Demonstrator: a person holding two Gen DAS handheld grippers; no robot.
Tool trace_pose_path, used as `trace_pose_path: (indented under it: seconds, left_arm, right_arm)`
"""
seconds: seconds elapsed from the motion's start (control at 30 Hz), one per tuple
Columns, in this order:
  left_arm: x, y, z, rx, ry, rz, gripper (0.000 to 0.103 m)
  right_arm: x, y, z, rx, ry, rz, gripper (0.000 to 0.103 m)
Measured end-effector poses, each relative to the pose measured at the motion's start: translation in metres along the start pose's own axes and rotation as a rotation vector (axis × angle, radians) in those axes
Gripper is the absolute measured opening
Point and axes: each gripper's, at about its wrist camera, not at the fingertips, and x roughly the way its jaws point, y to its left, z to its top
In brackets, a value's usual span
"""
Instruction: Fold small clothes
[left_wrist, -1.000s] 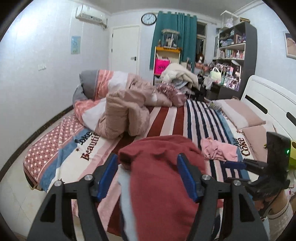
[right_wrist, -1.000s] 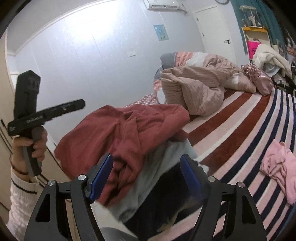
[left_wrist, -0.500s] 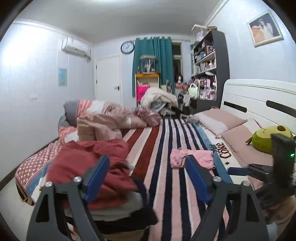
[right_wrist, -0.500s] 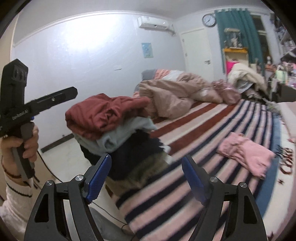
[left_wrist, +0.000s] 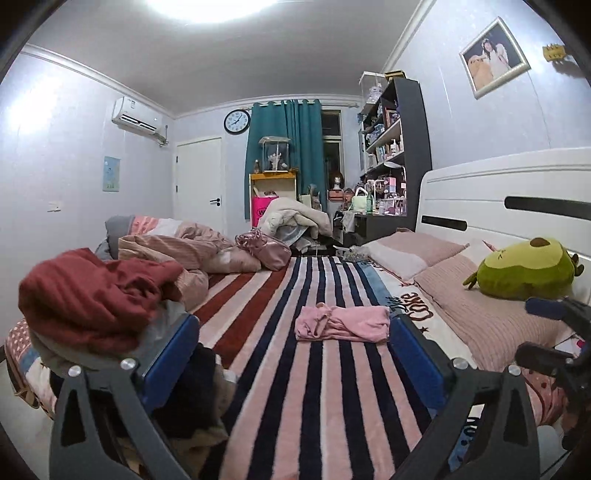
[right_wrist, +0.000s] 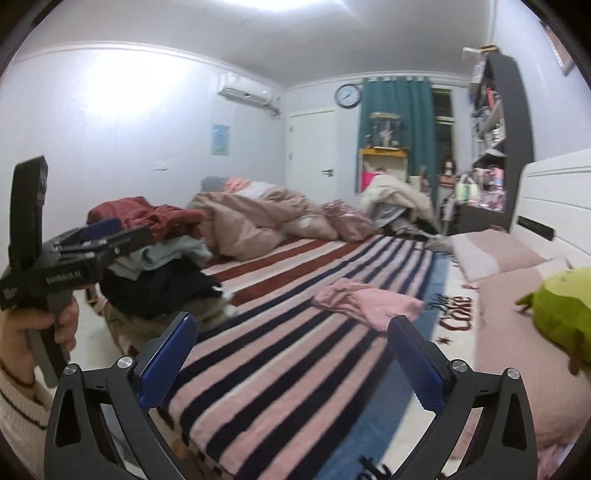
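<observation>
A crumpled pink garment (left_wrist: 341, 323) lies on the striped bedspread (left_wrist: 317, 398), mid-bed; it also shows in the right wrist view (right_wrist: 365, 301). A pile of clothes topped by a dark red garment (left_wrist: 88, 291) sits at the bed's left edge, also in the right wrist view (right_wrist: 147, 218). My left gripper (left_wrist: 293, 356) is open and empty, short of the pink garment. My right gripper (right_wrist: 291, 354) is open and empty, above the bedspread, the pink garment just beyond it. The left gripper shows at the left of the right wrist view (right_wrist: 92, 232).
A rumpled beige duvet (left_wrist: 184, 251) lies at the far left of the bed. Pink pillows (left_wrist: 480, 306) and a green plush toy (left_wrist: 524, 271) sit against the white headboard (left_wrist: 517, 199) on the right. Shelves and clutter stand beyond the bed.
Both grippers have swung right, away from the clothes pile and toward the pink garment on the bed. Both stayed open and empty.
</observation>
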Motion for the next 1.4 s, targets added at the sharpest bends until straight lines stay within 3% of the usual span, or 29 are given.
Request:
trace_pose_path:
  seconds: [0.4,1.4]
  left_arm:
    - [0.013,-0.026,-0.015,-0.006,0.010,-0.029,0.102]
    - [0.022,-0.028,-0.027,0.000,0.046,-0.024,0.102]
  right_arm:
    - [-0.026,-0.020,-0.022,0.045,-0.013,-0.098,0.103]
    - [-0.020,-0.024,-0.024,0.070,-0.006,-0.089,0.103]
